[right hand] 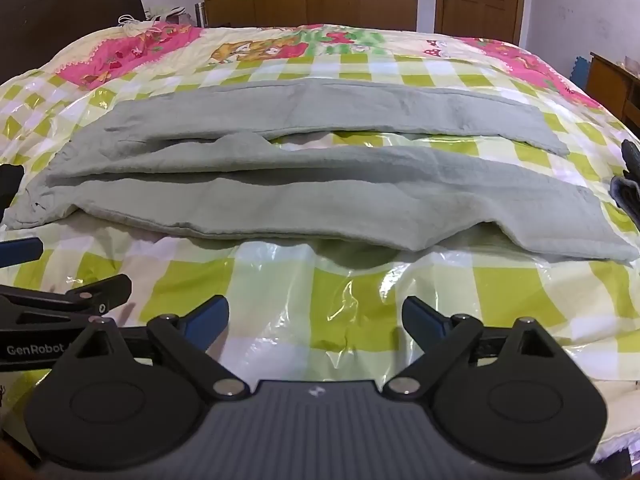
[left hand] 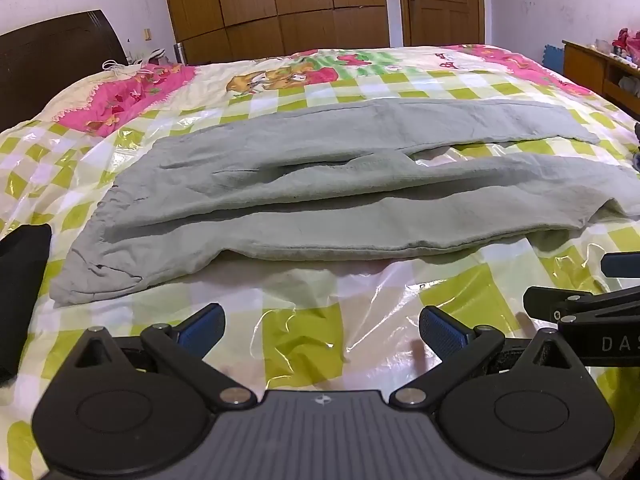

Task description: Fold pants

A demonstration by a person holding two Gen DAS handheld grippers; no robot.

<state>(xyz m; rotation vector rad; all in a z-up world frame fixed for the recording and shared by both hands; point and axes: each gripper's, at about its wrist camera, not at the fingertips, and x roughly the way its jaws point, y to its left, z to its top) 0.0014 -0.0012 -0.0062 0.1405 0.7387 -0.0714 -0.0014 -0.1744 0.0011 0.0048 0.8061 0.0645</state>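
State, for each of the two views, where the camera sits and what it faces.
Left wrist: on the left gripper, angled down at the grey pants on the checked bedcover; its own open fingers show, the right gripper at the right edge.
Right wrist: on the right gripper, same aim; the left gripper at the left edge.
Shared: pants, bedcover, wardrobe.

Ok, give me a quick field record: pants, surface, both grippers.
pants: grey-green, spread flat across the bed, waist at left, legs running right, unfolded
surface: bed with checked plastic-covered sheet
left gripper: open, empty, short of the pants' near edge
right gripper: open, empty, also short of the pants
contact: none
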